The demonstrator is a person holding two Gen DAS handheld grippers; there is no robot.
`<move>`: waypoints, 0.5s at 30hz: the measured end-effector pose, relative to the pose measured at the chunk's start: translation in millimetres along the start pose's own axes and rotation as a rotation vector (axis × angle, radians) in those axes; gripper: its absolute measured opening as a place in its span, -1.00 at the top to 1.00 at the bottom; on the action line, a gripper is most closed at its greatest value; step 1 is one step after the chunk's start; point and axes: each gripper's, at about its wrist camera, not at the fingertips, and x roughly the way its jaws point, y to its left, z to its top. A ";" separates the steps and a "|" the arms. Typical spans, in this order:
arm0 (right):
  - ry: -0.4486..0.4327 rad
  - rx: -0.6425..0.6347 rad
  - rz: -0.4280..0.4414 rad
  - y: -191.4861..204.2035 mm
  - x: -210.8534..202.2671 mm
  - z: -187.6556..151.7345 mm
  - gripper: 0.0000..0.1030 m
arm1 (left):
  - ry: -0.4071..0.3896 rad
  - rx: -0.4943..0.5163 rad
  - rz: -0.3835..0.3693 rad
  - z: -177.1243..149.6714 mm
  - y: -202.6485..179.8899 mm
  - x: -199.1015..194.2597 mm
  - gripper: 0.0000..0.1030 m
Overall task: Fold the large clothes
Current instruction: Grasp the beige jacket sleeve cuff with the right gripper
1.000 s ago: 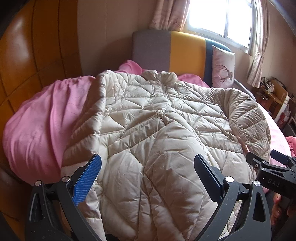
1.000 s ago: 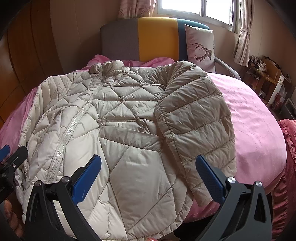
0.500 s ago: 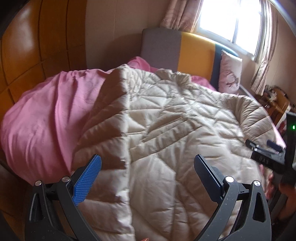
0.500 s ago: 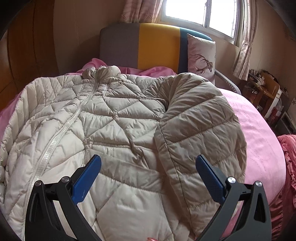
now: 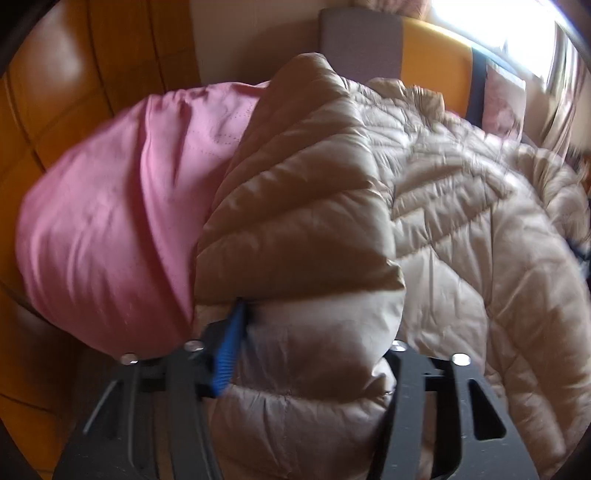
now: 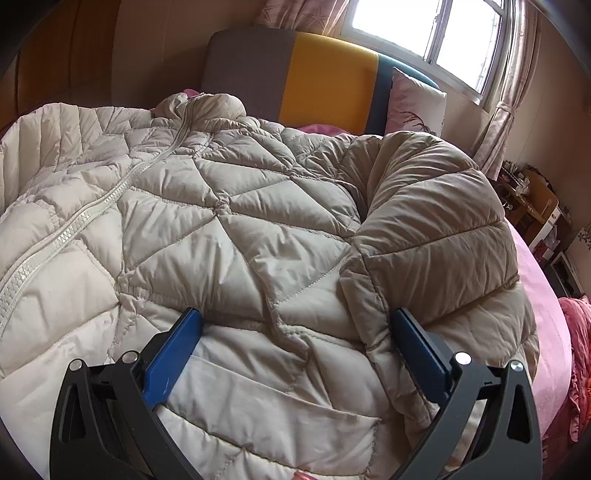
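My left gripper [image 5: 314, 350] has its jaws pressed into the folded-over sleeve [image 5: 295, 236] of the cream quilted jacket [image 5: 461, 221]; the puffy fabric fills the space between them, the blue pad [image 5: 229, 354] of one finger bites into its side, and the other finger is hidden behind the bulge, so I have the sleeve clamped, though the picture is blurred. Just beside that sleeve, on its left, the pink bedcover [image 5: 110, 221] bulges over the edge of the bed. My right gripper [image 6: 295, 354] stands wide apart, both blue pads [image 6: 173, 354] resting on the lower part of the jacket with a broad stretch of quilting between them, gripping nothing. In the right wrist view the jacket lies spread front-up across the bed, zipped, its zipper [image 6: 85, 218] running on a slant up to the collar [image 6: 199, 107] near the headboard [image 6: 291, 74]. The jacket's other sleeve [image 6: 436, 236] is folded over the body and one pad touches its lower edge. A pillow [image 6: 413, 99] leans against the headboard under the window [image 6: 424, 33], and the bedcover shows past the jacket on the right.
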 end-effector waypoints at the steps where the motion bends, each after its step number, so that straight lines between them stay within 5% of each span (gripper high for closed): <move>1: -0.004 0.001 -0.001 0.5 -0.8 -0.2 -0.97 | -0.011 -0.017 -0.020 2.7 7.3 -2.7 0.42; 4: -0.017 0.002 -0.002 0.2 -2.2 -3.0 -0.97 | -0.049 -0.046 -0.038 19.9 33.2 -13.9 0.66; 9: -0.030 0.000 -0.006 2.0 -1.5 -5.0 -0.97 | -0.086 -0.131 -0.040 56.1 82.5 -25.5 0.66; 15: -0.035 0.006 0.002 1.4 -0.6 -5.7 -0.97 | -0.086 -0.170 0.057 99.0 147.0 -11.5 0.66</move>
